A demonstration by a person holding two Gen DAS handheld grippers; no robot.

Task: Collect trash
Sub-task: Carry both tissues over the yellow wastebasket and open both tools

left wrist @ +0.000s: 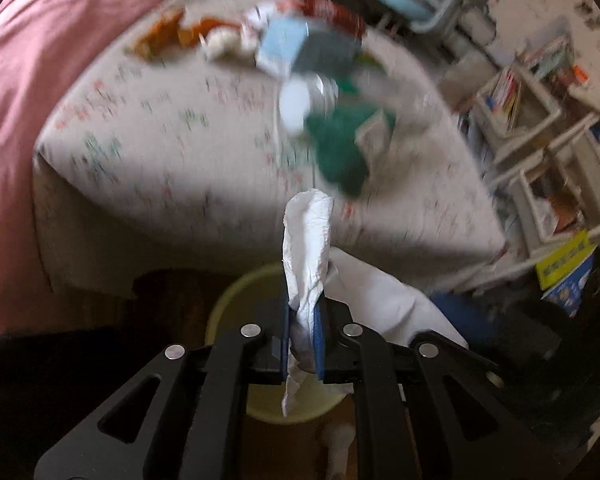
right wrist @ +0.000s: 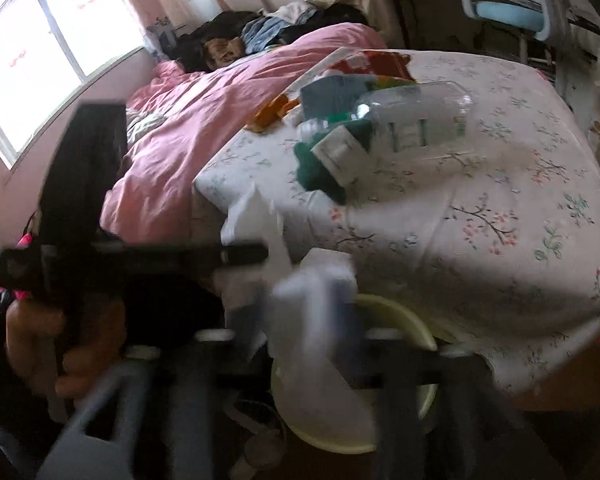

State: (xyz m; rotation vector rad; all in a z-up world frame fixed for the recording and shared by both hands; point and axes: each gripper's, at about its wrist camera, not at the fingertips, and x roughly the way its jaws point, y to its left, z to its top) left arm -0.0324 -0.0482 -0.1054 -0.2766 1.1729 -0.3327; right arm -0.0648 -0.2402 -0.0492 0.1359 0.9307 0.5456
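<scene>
My left gripper [left wrist: 303,340] is shut on a white paper tissue [left wrist: 308,240] and holds it above a pale yellow bin [left wrist: 224,304] on the floor beside the bed. My right gripper [right wrist: 312,320] is blurred and shut on a white piece of paper or plastic [right wrist: 312,304], just over the same bin [right wrist: 396,312]. The left gripper with its tissue [right wrist: 252,216] also shows in the right wrist view. More trash lies on the floral bedsheet [right wrist: 480,208]: a clear plastic bottle [right wrist: 412,116], a green wrapper [left wrist: 336,152], a blue packet [left wrist: 280,44], orange wrappers [left wrist: 172,36].
A pink duvet [left wrist: 40,80] covers the far side of the bed, with clothes piled beyond it [right wrist: 260,32]. White shelves with books [left wrist: 540,132] stand at the right. A blue chair [right wrist: 508,8] stands behind the bed. A white bag [left wrist: 380,296] lies by the bin.
</scene>
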